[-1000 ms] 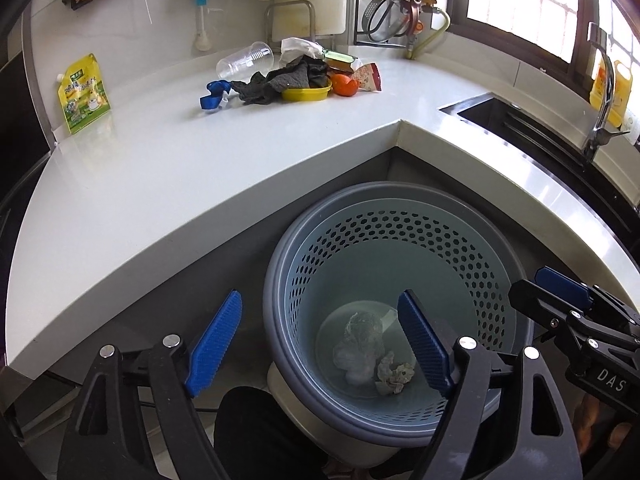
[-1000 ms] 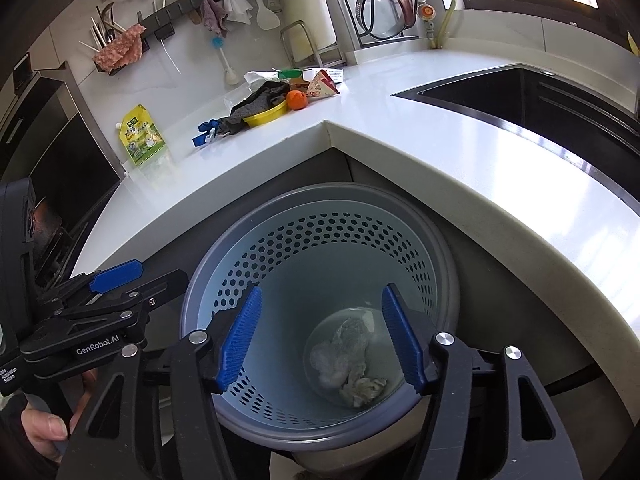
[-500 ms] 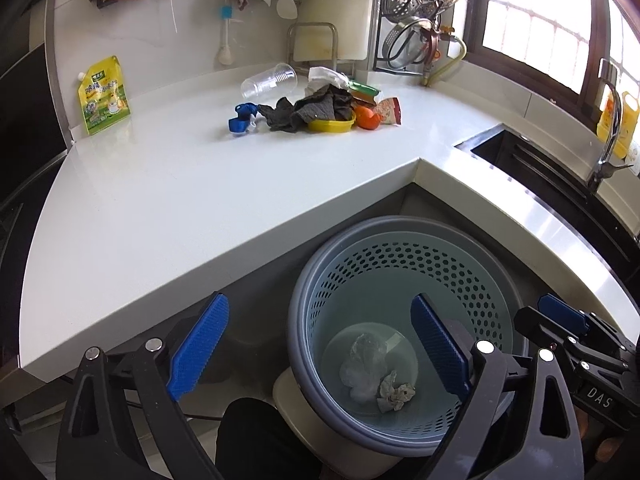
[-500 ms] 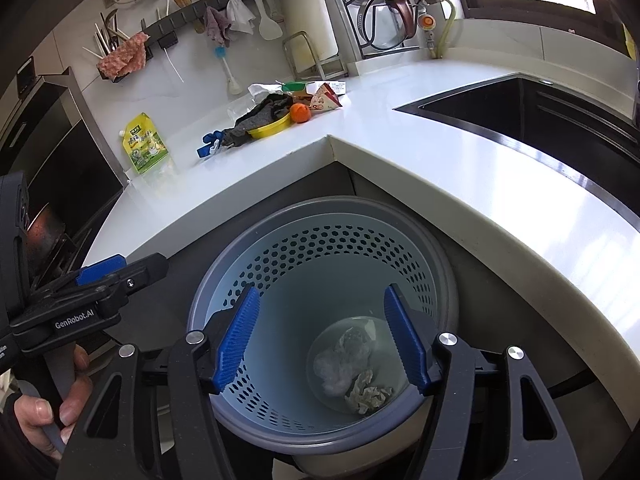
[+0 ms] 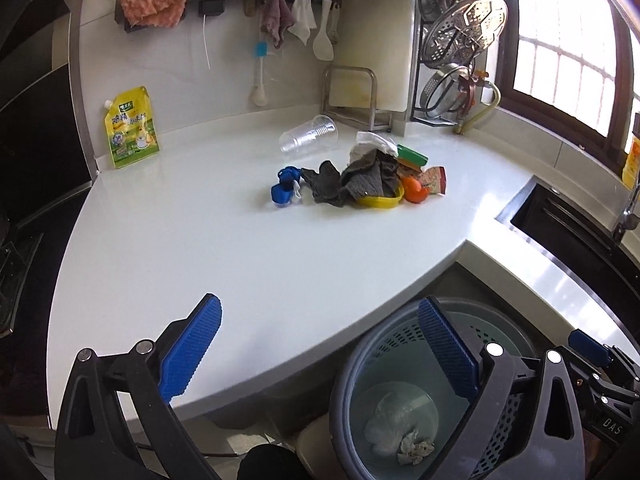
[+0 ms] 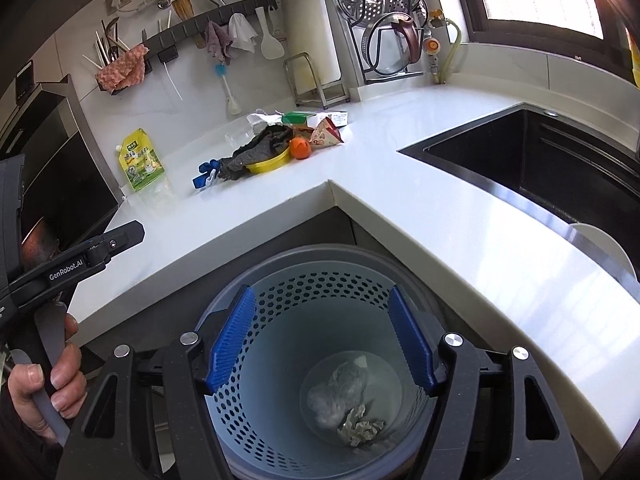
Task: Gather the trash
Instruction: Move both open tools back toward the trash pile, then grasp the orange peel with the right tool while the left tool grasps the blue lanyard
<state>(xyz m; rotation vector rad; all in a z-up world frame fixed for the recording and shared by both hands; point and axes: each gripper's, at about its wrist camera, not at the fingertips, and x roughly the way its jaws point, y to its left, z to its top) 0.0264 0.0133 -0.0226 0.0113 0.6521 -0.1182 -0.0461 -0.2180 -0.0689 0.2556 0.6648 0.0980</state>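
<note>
A grey perforated trash basket stands on the floor under the counter corner, with crumpled paper and a clear plastic wad at its bottom; it also shows in the left wrist view. My right gripper is open and empty above the basket mouth. My left gripper is open and empty, over the counter's front edge. A trash pile lies far back on the white counter: dark cloth, yellow dish, orange, blue clip, clear cup, snack wrapper.
A yellow-green pouch leans on the back wall. A black sink is set in the counter at the right. A cutting board rack and pot-lid rack stand at the back. A stove is at the left.
My left gripper has risen and swung left, from over the basket toward the countertop. My right gripper has stayed above the basket, tilting up slightly.
</note>
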